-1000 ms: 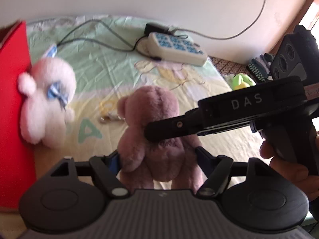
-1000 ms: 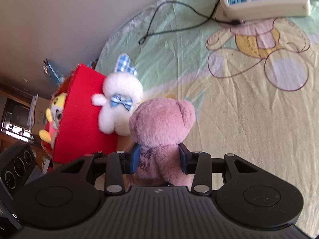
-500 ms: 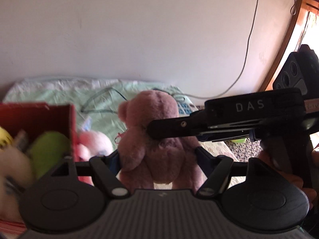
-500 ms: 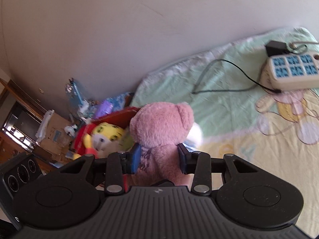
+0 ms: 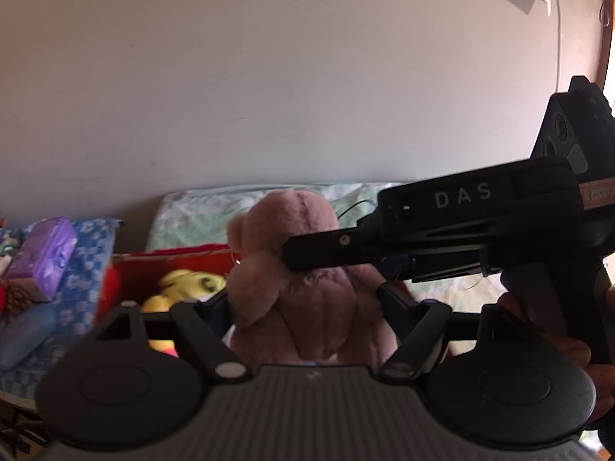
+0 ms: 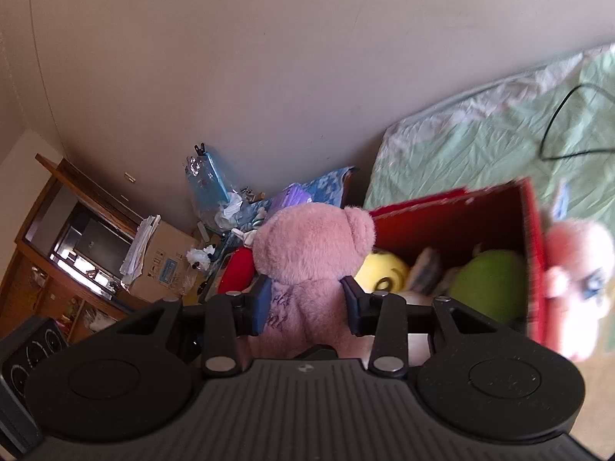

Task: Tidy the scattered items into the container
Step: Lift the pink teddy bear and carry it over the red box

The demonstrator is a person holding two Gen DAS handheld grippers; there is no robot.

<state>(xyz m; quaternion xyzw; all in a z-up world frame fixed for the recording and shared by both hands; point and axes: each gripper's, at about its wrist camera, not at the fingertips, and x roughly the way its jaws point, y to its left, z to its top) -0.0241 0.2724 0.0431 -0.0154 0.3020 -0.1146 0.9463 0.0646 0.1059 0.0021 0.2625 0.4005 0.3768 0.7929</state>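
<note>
A pink plush bear (image 5: 303, 280) is held in the air by both grippers. My left gripper (image 5: 307, 307) is shut on its lower body. My right gripper (image 6: 305, 305) is shut on its torso (image 6: 307, 265); its finger crosses the bear in the left wrist view (image 5: 384, 246). The bear hangs over the near edge of the red box (image 6: 534, 253), which holds a yellow plush (image 6: 380, 269), a green plush (image 6: 488, 276) and others. A white plush bunny (image 6: 576, 280) leans against the box's right wall outside it.
The box stands on a bed with a green patterned sheet (image 6: 480, 134); a black cable (image 6: 569, 123) lies on it. A purple packet (image 5: 42, 257) and clutter sit on a blue cloth left of the box. A cardboard carton (image 6: 161, 265) and wooden cabinet (image 6: 50, 230) stand further left.
Both grippers have lifted the pink bear off the bed and carried it left, up to the red box. The white bunny stayed beside the box.
</note>
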